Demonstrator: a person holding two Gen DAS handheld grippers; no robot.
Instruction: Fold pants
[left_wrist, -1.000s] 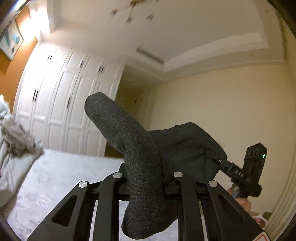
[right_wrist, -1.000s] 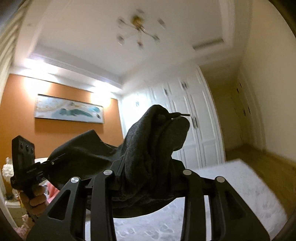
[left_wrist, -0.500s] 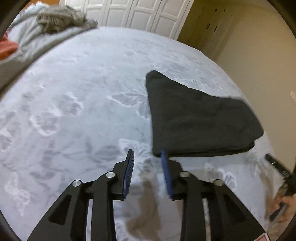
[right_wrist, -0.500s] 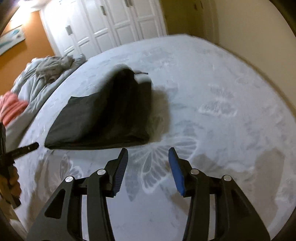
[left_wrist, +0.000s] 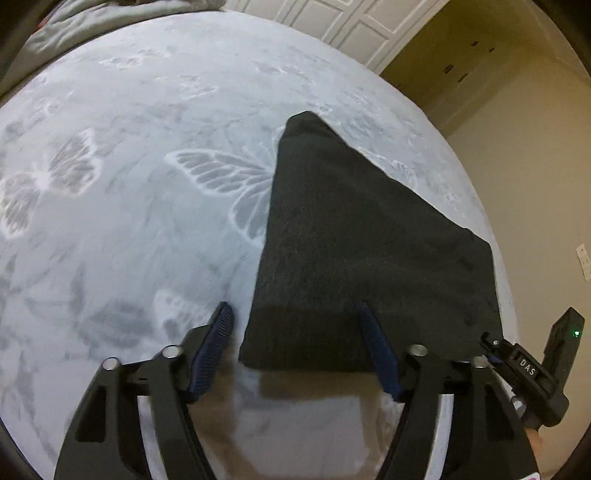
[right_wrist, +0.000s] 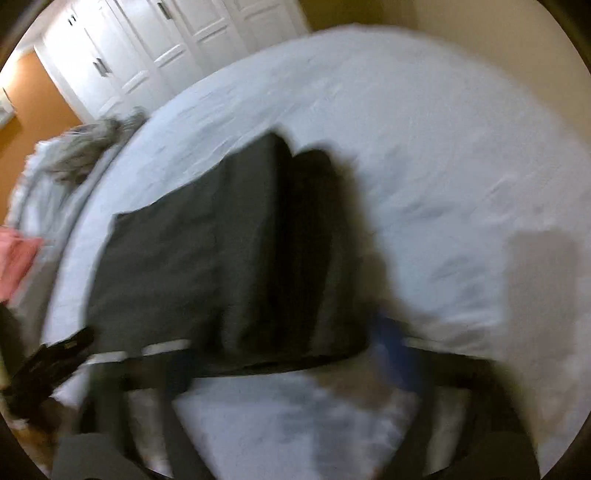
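Note:
The dark grey pants (left_wrist: 362, 254) lie folded flat on the pale bed cover. My left gripper (left_wrist: 295, 332) is open and empty, its blue-padded fingers (left_wrist: 218, 339) spread wide over the near left corner of the fold, just above it. In the right wrist view the pants (right_wrist: 221, 266) show as a blurred dark stack. My right gripper (right_wrist: 280, 354) is smeared by motion at the pants' near edge, with one blue pad (right_wrist: 391, 354) faintly visible. The right gripper's body also shows at the right edge of the left wrist view (left_wrist: 535, 369).
The bed cover (left_wrist: 129, 221) has pale butterfly prints and spreads wide to the left and beyond. A rumpled grey blanket (right_wrist: 74, 155) and a pink cloth (right_wrist: 18, 258) lie at the bed's far left. White wardrobe doors (right_wrist: 166, 40) stand behind.
A second ago both grippers held the pants up in the air. Half a second ago the pants lay released on the bed. Now both grippers have moved closer over the fold and the left has opened wider.

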